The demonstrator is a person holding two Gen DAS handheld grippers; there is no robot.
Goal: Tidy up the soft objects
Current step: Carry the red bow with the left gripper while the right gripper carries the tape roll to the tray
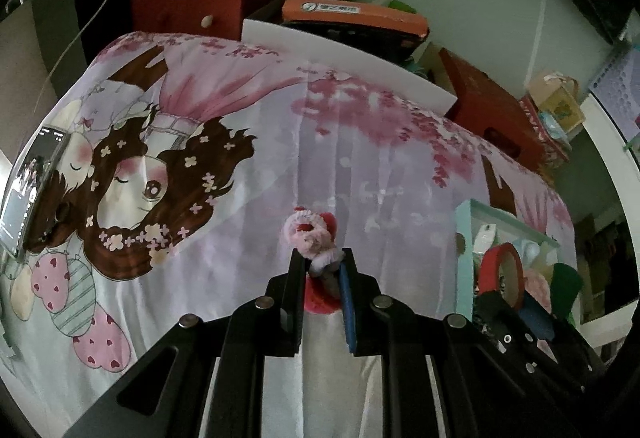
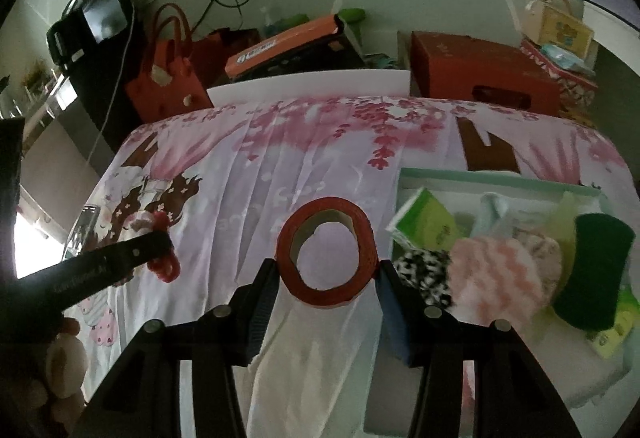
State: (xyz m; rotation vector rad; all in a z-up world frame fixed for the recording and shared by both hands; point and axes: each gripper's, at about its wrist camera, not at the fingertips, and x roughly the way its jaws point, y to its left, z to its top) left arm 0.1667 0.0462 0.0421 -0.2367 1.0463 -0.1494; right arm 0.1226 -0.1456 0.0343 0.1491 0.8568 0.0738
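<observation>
The left gripper has its two black fingers drawn narrow, pinched on a fluffy pink-and-white hair scrunchie whose loops stick out past the fingertips, with a red fuzzy part hanging between the fingers below the pinch. It is held above the pink cartoon-printed bedsheet, the landmark here. The right gripper stands about half wide, its fingers clamped on the two sides of a red roll of adhesive tape, which stands upright with its hole facing the camera, also lifted over the sheet. Toward the sheet's right edge rests a pale teal open tray holding soft things: a pink-and-white fluffy puff, a black-and-white spotted scrunchie, a dark green fuzzy band and a green packet. Beyond the sheet's far edge stand a white board, a red felt handbag, an orange flat box and a red carton. A phone lies at the sheet's left edge.
</observation>
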